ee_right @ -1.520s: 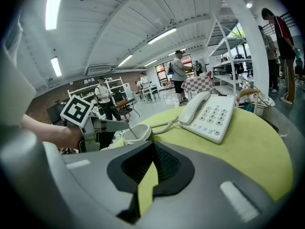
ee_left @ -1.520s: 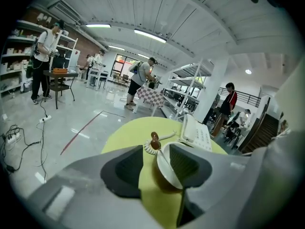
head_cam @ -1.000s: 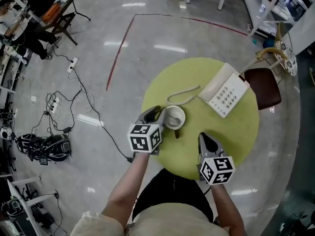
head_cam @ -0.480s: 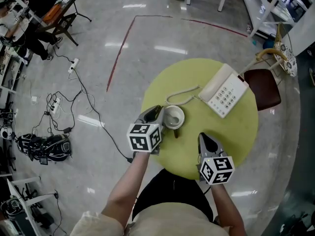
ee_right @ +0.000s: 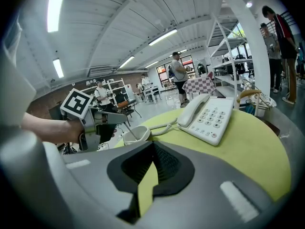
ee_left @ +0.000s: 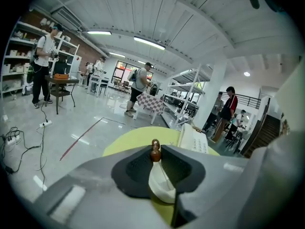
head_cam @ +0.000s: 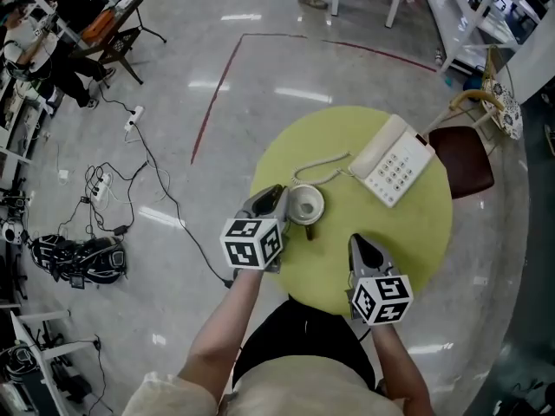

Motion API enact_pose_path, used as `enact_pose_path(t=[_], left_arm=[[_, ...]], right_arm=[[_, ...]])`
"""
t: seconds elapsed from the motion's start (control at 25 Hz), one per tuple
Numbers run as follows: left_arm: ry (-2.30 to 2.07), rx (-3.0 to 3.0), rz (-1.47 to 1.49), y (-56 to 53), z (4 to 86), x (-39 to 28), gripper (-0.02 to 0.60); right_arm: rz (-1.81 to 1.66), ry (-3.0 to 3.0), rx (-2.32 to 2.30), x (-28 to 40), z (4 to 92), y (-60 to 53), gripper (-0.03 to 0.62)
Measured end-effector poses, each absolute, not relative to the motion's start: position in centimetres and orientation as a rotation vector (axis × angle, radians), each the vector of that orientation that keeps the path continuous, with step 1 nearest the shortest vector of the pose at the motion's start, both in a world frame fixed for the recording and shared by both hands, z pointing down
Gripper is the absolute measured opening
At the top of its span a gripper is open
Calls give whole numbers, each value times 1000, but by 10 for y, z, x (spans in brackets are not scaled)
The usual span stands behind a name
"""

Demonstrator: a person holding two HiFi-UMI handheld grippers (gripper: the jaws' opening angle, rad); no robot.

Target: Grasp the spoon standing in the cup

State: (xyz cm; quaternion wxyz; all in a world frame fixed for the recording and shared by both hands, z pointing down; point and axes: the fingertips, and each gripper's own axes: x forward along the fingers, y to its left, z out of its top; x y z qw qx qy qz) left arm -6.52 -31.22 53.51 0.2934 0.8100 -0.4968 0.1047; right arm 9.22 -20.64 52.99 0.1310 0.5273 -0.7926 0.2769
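A white cup (head_cam: 305,204) stands on the left part of the round yellow-green table (head_cam: 381,228). A thin spoon (ee_left: 155,154) with a brown knob on its handle stands in the cup (ee_left: 162,189). My left gripper (head_cam: 278,197) is at the cup's left rim. In the left gripper view its jaws (ee_left: 156,149) are closing, and their tips pinch the knobbed handle. From the right gripper view the handle (ee_right: 127,128) slants from the cup (ee_right: 137,134) into the left gripper (ee_right: 93,123). My right gripper (head_cam: 356,240) hovers near the table's front edge, shut and empty (ee_right: 152,145).
A white corded telephone (head_cam: 395,159) lies at the table's back right, and its coiled cord (head_cam: 323,170) runs towards the cup. A brown chair (head_cam: 462,154) stands behind the table. Cables and power strips (head_cam: 100,185) lie on the floor at left. People stand farther off.
Hardly anything differs in the head view: the picture has shifted slightly, and both grippers keep their places beside the cup and at the table's front.
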Motion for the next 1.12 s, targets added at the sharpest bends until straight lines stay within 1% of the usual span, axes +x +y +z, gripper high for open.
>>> enact_pose_path(t=[0.68,1.12], left_arm=[[-1416,2206,172,-278,476,-72,57],[-1448,2215,136,-240,457,-87,57]], right_arm=[[728,-2396,1490,90,506,-192,2],[691,-2431,1459,80,497,-176,2]])
